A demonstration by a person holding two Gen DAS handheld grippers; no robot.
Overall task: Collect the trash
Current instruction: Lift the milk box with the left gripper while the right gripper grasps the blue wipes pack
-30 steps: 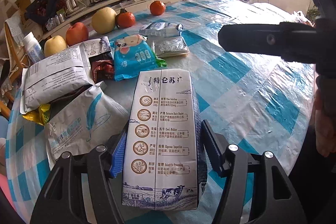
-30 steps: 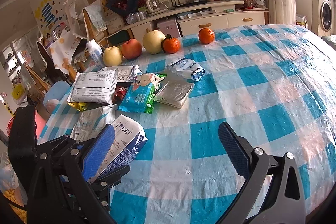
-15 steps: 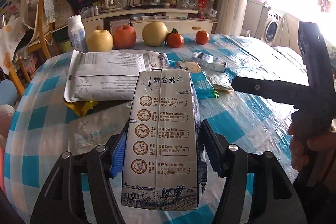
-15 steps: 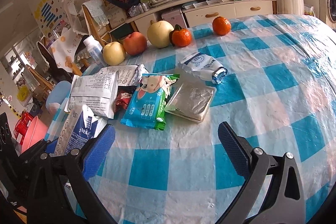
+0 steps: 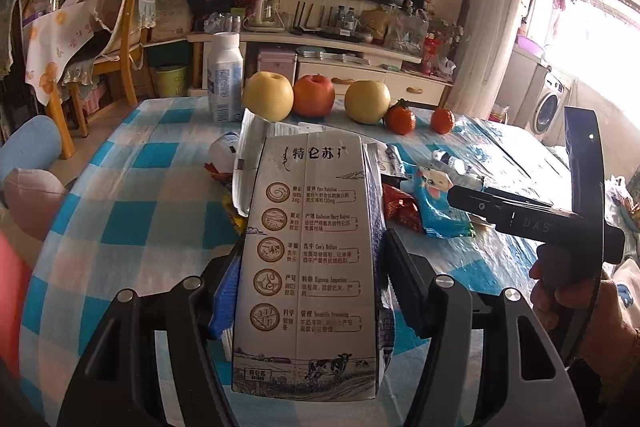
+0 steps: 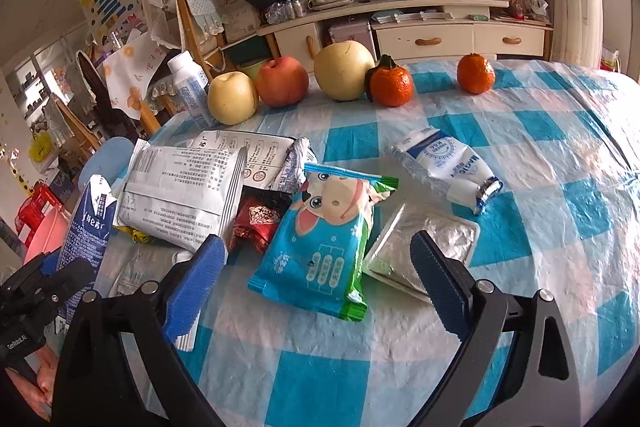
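Note:
My left gripper (image 5: 308, 291) is shut on an empty white milk carton (image 5: 308, 267) and holds it above the table's left side; the carton also shows in the right wrist view (image 6: 86, 223). My right gripper (image 6: 316, 283) is open and empty, low over a blue wet-wipe pack (image 6: 324, 239). A silver foil pouch (image 6: 424, 247) lies by its right finger. A white-blue milk pouch (image 6: 448, 167), a grey-white printed bag (image 6: 184, 191) and a red wrapper (image 6: 260, 219) lie nearby.
The table has a blue-white checked cloth (image 6: 560, 187). Along its far edge stand two yellow pears (image 6: 344, 71), a red apple (image 6: 282, 81), two oranges (image 6: 392, 85) and a white bottle (image 6: 190, 83). A pink bin (image 6: 44, 235) is left of the table.
My left gripper has swung left and up with the carton. My right gripper has moved forward and down over the wet-wipe pack and foil pouch.

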